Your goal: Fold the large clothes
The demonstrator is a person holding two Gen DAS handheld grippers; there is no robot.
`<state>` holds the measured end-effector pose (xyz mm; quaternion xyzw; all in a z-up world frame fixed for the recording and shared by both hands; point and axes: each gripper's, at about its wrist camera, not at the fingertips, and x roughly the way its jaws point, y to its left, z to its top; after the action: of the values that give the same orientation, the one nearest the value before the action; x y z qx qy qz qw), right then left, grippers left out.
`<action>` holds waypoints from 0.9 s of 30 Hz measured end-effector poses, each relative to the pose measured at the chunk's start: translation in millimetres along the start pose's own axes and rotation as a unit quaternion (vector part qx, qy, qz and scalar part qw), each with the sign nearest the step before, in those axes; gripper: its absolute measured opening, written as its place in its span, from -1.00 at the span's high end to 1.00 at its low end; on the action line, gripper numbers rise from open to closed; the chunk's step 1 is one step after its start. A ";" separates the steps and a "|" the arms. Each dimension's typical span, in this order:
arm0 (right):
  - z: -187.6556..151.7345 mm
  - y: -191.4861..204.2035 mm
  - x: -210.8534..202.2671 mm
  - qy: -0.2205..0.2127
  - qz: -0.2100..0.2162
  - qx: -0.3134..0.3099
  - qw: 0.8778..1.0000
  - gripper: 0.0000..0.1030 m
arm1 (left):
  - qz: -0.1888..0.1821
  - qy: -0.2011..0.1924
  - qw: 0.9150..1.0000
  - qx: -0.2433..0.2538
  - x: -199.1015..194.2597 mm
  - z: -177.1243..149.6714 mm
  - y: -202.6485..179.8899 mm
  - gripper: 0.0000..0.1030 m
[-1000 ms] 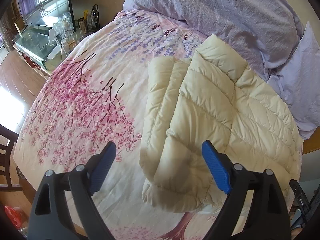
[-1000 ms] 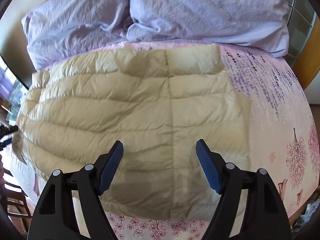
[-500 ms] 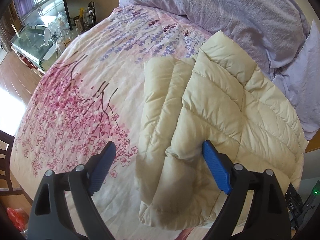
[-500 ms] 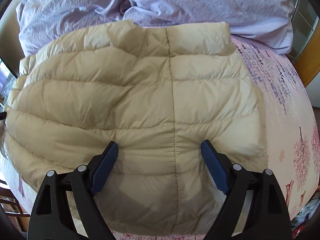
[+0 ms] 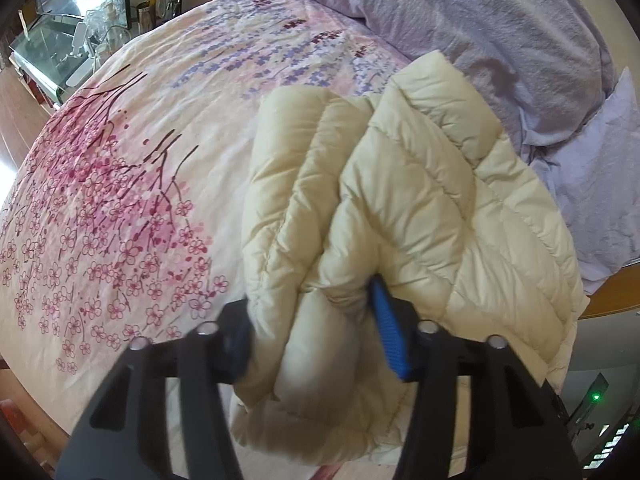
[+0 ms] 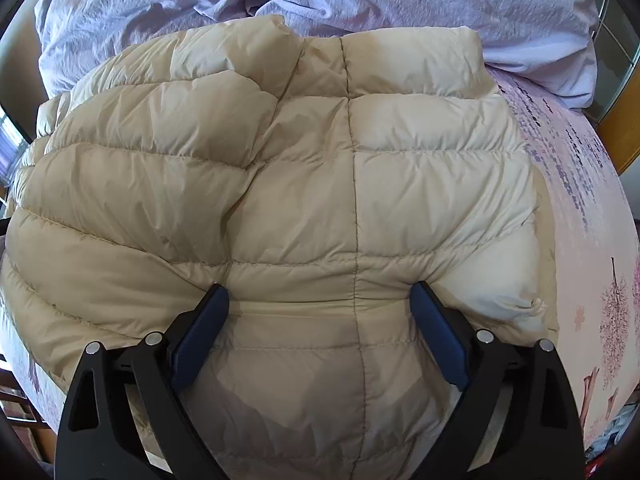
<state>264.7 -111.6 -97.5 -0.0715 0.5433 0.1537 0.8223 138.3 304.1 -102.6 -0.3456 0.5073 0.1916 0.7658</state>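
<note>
A cream quilted puffer jacket [image 5: 420,200] lies folded on the floral bedspread [image 5: 132,168]. My left gripper [image 5: 312,332] is at the jacket's near left edge, where a sleeve is folded under. Its jaws are closing, and a thick roll of that edge bulges between the blue pads [image 5: 388,332], which squeeze it. In the right wrist view the jacket [image 6: 320,160] fills the frame. My right gripper [image 6: 320,300] stands wide over the near part of the jacket, its jaws opening. Its fingertips dent the fabric on either side of the centre seam without pinching it.
A crumpled lilac duvet [image 5: 480,20] and pillow [image 5: 600,168] lie just behind the jacket. A side table with glassware [image 5: 80,48] stands beyond the bed's far left corner. The wooden bed frame [image 5: 612,292] runs along the right.
The left jaws went from wide open to squeezing the jacket's left edge. The right gripper sank onto the jacket and spread a little wider.
</note>
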 end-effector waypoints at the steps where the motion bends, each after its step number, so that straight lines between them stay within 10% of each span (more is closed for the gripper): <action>1: 0.0 0.2 0.7 0.000 0.000 -0.001 1.000 -0.85 | -0.004 -0.002 1.000 0.001 -2.6 0.1 -2.4 0.34; 8: -1.0 3.0 1.7 0.002 0.000 -0.004 1.000 -0.90 | -0.054 -0.024 0.998 -0.004 -29.1 1.4 -17.6 0.71; 27: 0.2 -2.3 1.7 0.005 0.011 -0.014 1.000 -0.92 | -0.211 -0.046 0.965 0.147 -103.2 -48.4 -204.2 0.72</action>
<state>266.3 -113.4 -99.1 -0.0774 0.5457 0.1697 0.8170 196.1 134.5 47.7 -0.3189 0.4102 -0.0355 0.8537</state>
